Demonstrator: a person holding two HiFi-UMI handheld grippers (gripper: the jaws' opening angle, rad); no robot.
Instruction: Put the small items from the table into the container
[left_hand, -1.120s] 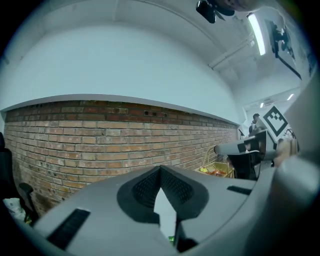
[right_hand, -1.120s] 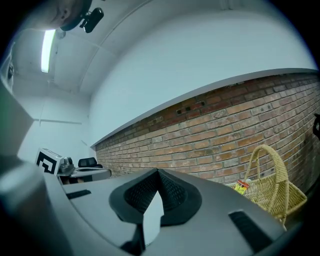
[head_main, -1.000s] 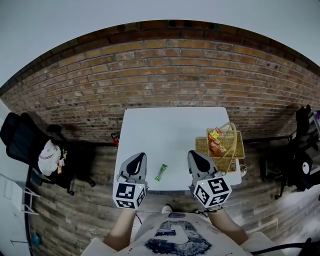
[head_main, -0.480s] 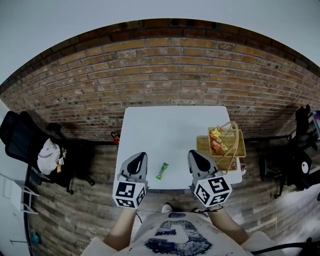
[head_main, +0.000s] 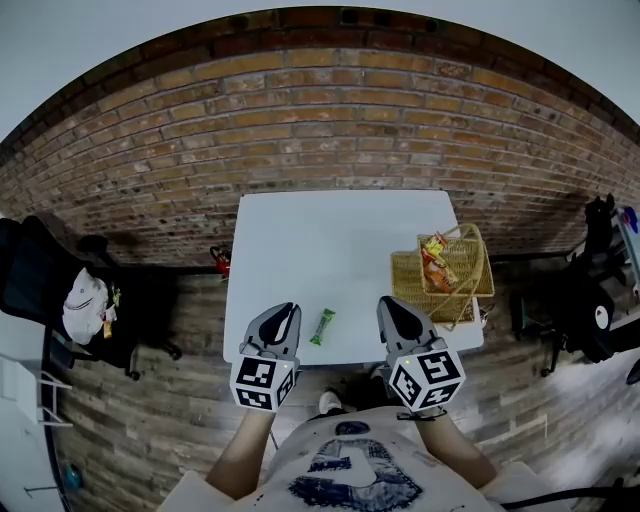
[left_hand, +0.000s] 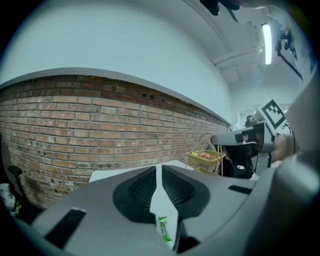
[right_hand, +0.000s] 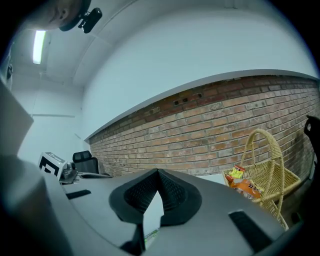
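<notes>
A small green wrapped bar (head_main: 321, 326) lies on the white table (head_main: 330, 250) near its front edge, between my two grippers. The bar also shows low through the jaw gap in the left gripper view (left_hand: 165, 229). My left gripper (head_main: 287, 308) hovers just left of it. Its jaws are opening, with a narrow slit (left_hand: 158, 167) and nothing between them. My right gripper (head_main: 388, 302) hovers right of the bar, with its tips together (right_hand: 158, 171) and empty. A wicker basket (head_main: 470, 290) with a tall handle stands at the table's right edge and holds orange and yellow snack packets (head_main: 433, 272).
A brick wall (head_main: 330, 130) runs behind the table. A black office chair (head_main: 40, 290) with a white bag stands at the left and dark equipment (head_main: 590, 320) at the right. The floor is wood plank. The basket (right_hand: 265, 182) is at the right in the right gripper view.
Both grippers have sunk a little over the table's front edge. The green bar and the basket have not moved on the table.
</notes>
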